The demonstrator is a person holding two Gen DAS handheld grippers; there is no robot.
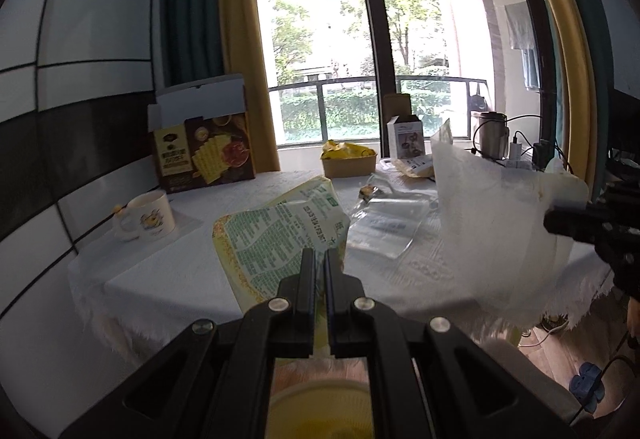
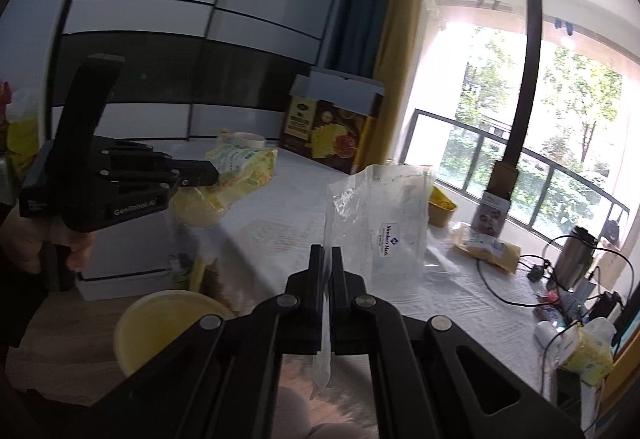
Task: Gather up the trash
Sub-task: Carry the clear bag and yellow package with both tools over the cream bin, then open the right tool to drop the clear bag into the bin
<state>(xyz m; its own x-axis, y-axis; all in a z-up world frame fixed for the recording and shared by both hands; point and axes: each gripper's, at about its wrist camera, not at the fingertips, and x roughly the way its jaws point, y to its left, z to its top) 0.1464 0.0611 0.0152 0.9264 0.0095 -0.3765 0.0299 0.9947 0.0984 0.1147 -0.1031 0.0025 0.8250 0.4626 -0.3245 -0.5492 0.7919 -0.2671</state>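
Note:
My left gripper (image 1: 319, 256) is shut on a crumpled yellow-and-green printed snack wrapper (image 1: 276, 235), held up above the near edge of the white-clothed table (image 1: 160, 267). In the right wrist view the same left gripper (image 2: 215, 173) and its wrapper (image 2: 244, 165) show at the left, a hand on the handle. My right gripper (image 2: 326, 252) is shut on a clear plastic bag (image 2: 380, 223) with a small printed label, which stands up from the jaws. In the left wrist view that bag (image 1: 500, 223) hangs from the right gripper (image 1: 549, 218) at the right edge. A yellow bin (image 2: 160, 323) stands below both grippers.
On the table lie another clear bag (image 1: 384, 229), a small wrapper (image 1: 370, 192), a mug (image 1: 150, 217), a cracker box (image 1: 204, 151) and a brown bowl (image 1: 349, 161) with a yellow wrapper in it. A kettle (image 2: 572, 255), cables and chargers crowd the far right end.

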